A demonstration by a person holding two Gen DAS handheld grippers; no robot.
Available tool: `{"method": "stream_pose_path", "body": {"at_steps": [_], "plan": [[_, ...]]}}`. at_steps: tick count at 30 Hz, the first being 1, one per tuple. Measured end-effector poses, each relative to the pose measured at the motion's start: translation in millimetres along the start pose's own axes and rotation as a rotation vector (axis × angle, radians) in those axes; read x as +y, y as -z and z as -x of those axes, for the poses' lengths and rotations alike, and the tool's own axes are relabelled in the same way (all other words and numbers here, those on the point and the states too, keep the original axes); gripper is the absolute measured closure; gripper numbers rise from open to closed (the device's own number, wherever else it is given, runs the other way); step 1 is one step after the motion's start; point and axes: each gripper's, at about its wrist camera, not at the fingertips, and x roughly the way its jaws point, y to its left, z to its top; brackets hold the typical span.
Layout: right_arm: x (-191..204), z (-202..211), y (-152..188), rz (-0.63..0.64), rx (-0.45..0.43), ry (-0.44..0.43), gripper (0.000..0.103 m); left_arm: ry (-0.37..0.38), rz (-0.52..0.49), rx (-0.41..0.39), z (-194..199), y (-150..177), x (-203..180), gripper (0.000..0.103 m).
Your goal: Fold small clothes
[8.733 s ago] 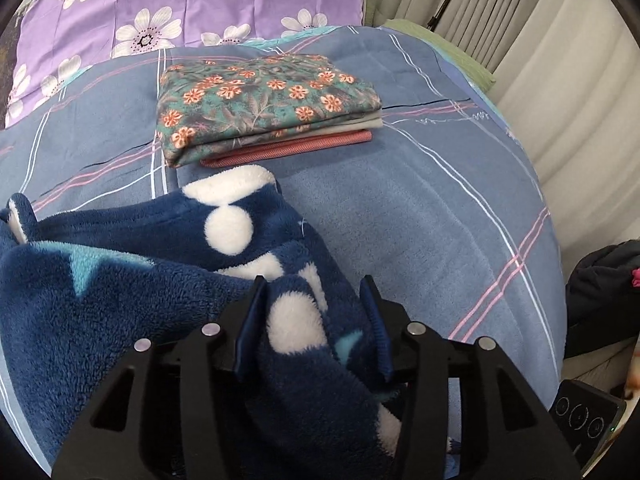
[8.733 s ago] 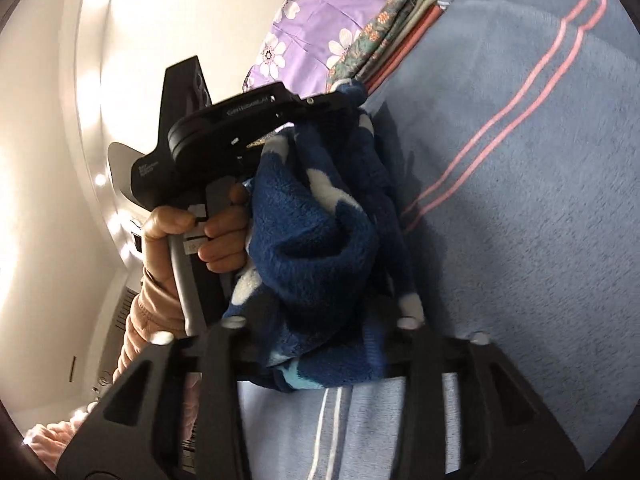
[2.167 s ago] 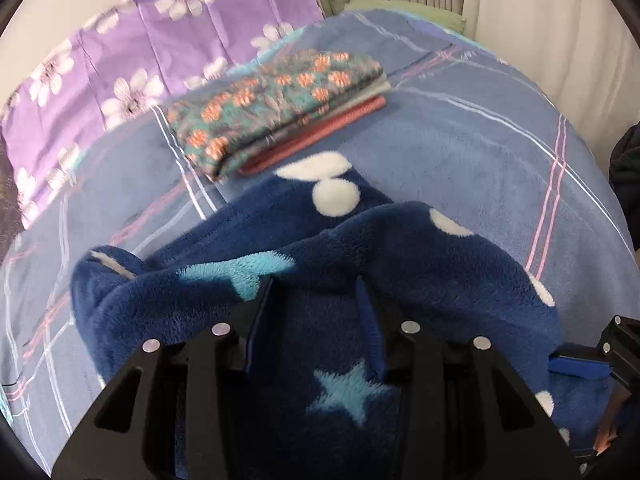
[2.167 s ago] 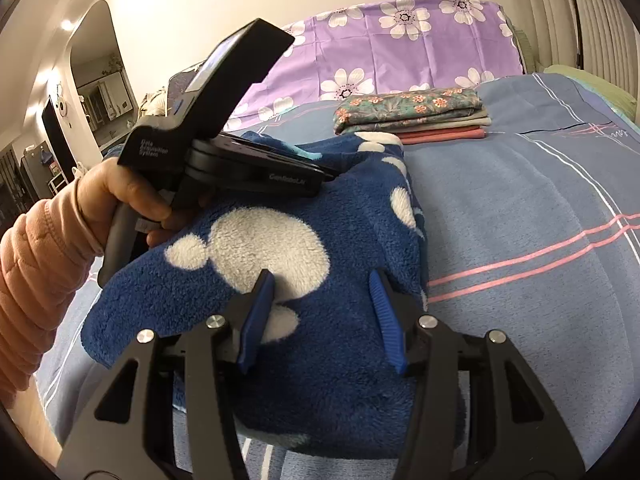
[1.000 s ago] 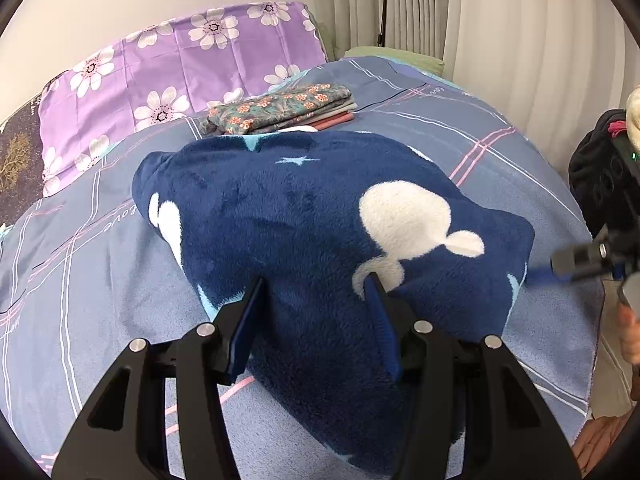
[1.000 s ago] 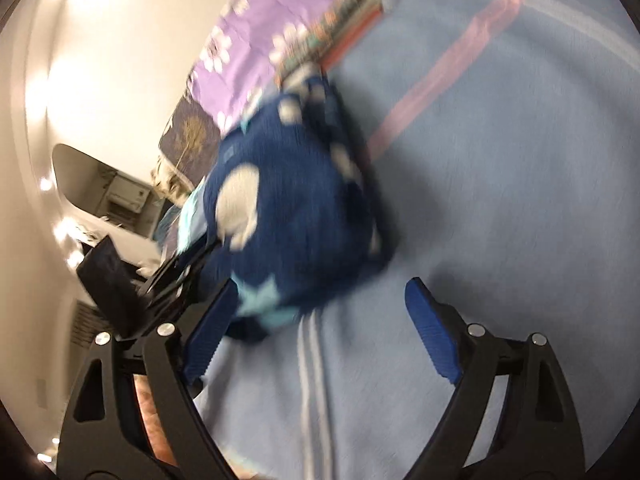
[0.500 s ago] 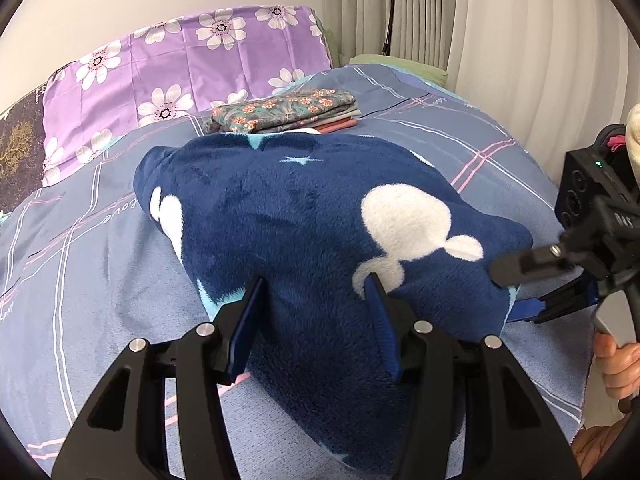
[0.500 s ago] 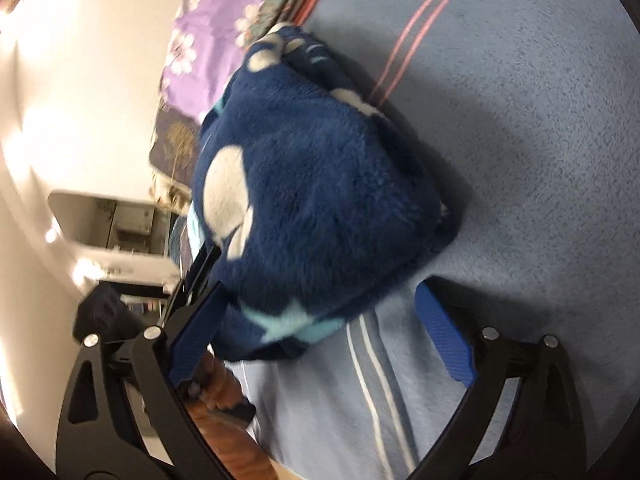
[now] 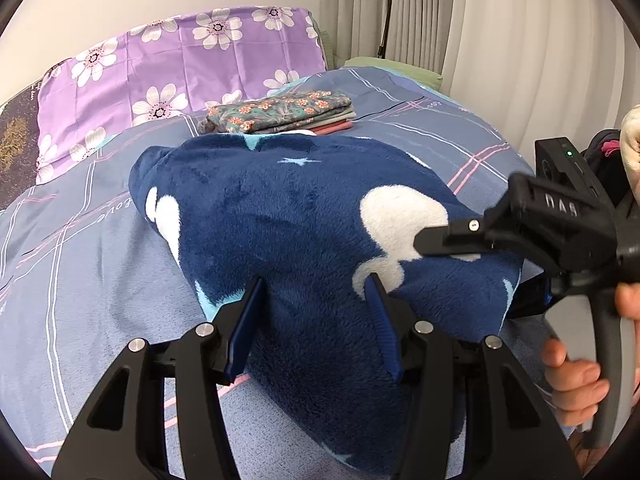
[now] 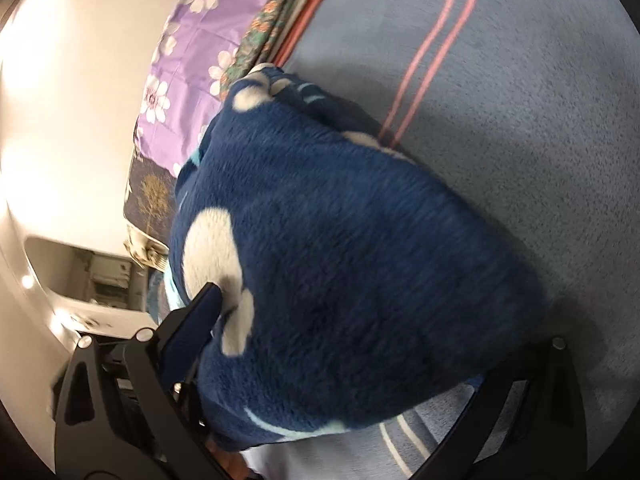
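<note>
While the folded navy fleece garment (image 9: 304,220) lies mid-bed, I keep both grips low and level | left gripper (image 9: 312,320) parted astride its near edge, right gripper (image 10: 360,364) spread wide around its right corner, neither clenched | floral folded stack (image 9: 280,114) near the pillow (image 9: 180,68) just beyond crowds placement.

The black body of the right hand-held gripper (image 9: 432,240) has raised letters on its side. They look like "DAS", and the rest cannot be read. The blue bed sheet (image 9: 100,256) has small curly writing near the fleece; it looks like "Love", with more words beside it that are too small to read. In the right wrist view, no words or numbers can be read.
</note>
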Motion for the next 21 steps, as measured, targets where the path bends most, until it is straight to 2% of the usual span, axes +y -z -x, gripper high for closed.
{"method": "stream_pose_path", "body": {"at_steps": [4, 5, 6, 7, 8, 10, 13, 14, 17, 18, 21], "plan": [[-4, 3, 1, 0.016, -0.009, -0.011, 0.002, 0.007, 0.012, 0.0, 1, -1, 3, 0.049], [-4, 4, 2, 0.02, -0.01, -0.015, 0.002, 0.02, 0.027, -0.005, 3, -3, 6, 0.048], [-4, 5, 3, 0.026, -0.011, -0.019, 0.002, 0.035, 0.046, -0.008, 6, -4, 10, 0.041], [-6, 8, 4, 0.034, -0.012, -0.025, 0.002, 0.067, 0.086, -0.006, 9, -7, 18, 0.036], [-8, 11, 6, 0.04, -0.012, -0.029, 0.002, 0.101, 0.137, -0.004, 13, -9, 29, 0.023], [-8, 11, 7, 0.048, -0.012, -0.033, 0.003, 0.139, 0.284, -0.052, 23, -15, 61, 0.019], [-5, 9, 8, 0.053, -0.017, -0.026, 0.002, 0.08, 0.412, -0.102, 19, -27, 106, 0.015], [-4, 8, 7, 0.054, -0.017, -0.027, 0.002, 0.074, 0.436, -0.098, 11, -30, 119, 0.013], [-4, 7, 6, 0.051, -0.014, -0.032, 0.002, 0.114, 0.568, -0.007, -35, -34, 161, 0.013], [-4, 7, 6, 0.049, -0.012, -0.034, 0.002, 0.155, 0.65, 0.037, -58, -33, 175, 0.013], [-6, 7, 4, 0.036, -0.008, -0.041, 0.002, 0.294, 0.758, 0.079, -100, -35, 191, 0.011]]}}
